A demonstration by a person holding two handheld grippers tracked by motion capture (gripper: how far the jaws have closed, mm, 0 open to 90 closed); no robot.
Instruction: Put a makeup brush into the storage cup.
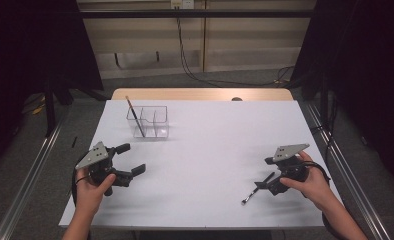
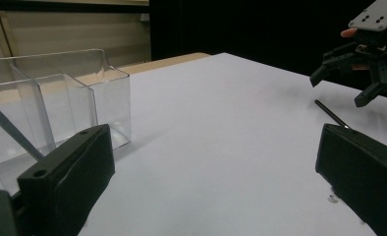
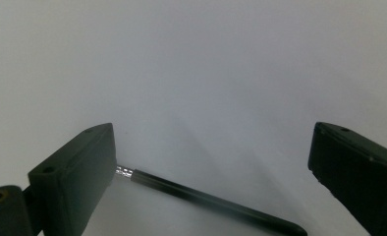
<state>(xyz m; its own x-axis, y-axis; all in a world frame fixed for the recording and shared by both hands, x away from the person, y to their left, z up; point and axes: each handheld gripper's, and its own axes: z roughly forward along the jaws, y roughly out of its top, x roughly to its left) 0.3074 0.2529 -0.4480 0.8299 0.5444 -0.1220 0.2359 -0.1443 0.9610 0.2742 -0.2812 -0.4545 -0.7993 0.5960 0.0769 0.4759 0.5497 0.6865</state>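
While the brush (image 1: pixel 255 190) lies near the table's front edge (image 1: pixel 195 226), the right claw (image 1: pixel 266 183) seemingly straddles it.

Two handheld grippers, left gripper (image 1: pixel 131 159) and right gripper (image 1: pixel 265 176), two brushes, one brush on the table (image 1: pixel 257 188), one brush in the organiser (image 1: pixel 135 117), one clear three-compartment organiser (image 1: pixel 155 131), one white table (image 1: pixel 210 150)

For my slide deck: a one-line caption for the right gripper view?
Open right gripper low over the white table, a thin black brush lying between its jaws.
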